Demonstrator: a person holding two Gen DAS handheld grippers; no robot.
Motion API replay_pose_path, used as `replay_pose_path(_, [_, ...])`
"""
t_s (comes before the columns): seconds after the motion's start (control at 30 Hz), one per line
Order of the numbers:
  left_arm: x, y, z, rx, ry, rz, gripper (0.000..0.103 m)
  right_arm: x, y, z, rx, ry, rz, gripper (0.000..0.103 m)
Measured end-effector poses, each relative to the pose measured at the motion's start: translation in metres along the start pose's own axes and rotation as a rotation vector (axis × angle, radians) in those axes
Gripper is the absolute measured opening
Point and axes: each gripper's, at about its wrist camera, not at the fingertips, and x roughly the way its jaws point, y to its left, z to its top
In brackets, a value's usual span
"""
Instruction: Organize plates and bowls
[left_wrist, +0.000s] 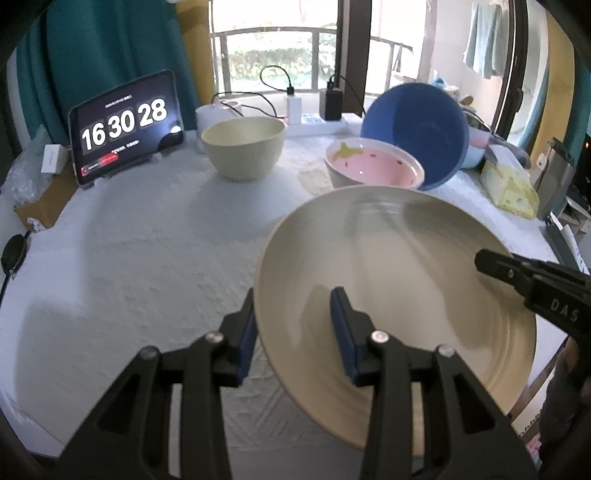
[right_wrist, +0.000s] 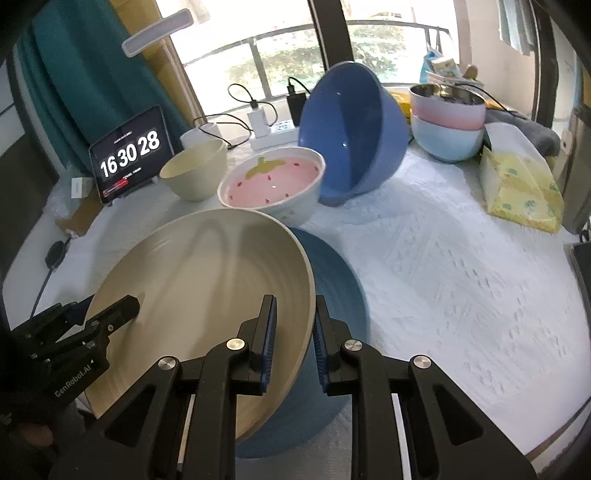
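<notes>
A wide cream plate (left_wrist: 399, 266) hangs tilted over the white-clothed table, held by both grippers. My left gripper (left_wrist: 295, 325) is shut on its left rim, one pad outside and one on the inner face. My right gripper (right_wrist: 293, 325) is shut on the opposite rim (right_wrist: 310, 295). Under the cream plate lies a blue plate (right_wrist: 336, 280) on the cloth. Behind stand a cream bowl (left_wrist: 243, 147), a pink strawberry-patterned bowl (right_wrist: 273, 177), and a big blue bowl (right_wrist: 354, 129) tipped on its side against it.
At the back right, a pink bowl is stacked in a light-blue bowl (right_wrist: 447, 136). A yellow tissue pack (right_wrist: 517, 188) lies at the right. A tablet showing a clock (left_wrist: 125, 125) stands back left, with a power strip and cables (left_wrist: 317, 125) by the window.
</notes>
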Motion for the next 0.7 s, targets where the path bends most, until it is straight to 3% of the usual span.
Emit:
replay_pose_path(0.33, [0.018,-0.026,-0.004,0.076,0.061,-0.004,0.042,-0.006,-0.019,-0.001,0.018,-0.029,-0.031,0.021])
replay_pose_path(0.47, [0.017,-0.036,-0.004,0.124,0.043,0.002,0.043,-0.003,-0.025,-0.002,0.023,-0.024,-0.043,0.021])
replay_pose_path(0.7, [0.017,-0.032,-0.001,0.111,0.043,0.015,0.044,-0.002,-0.033,-0.002,0.040,-0.031,-0.047,0.021])
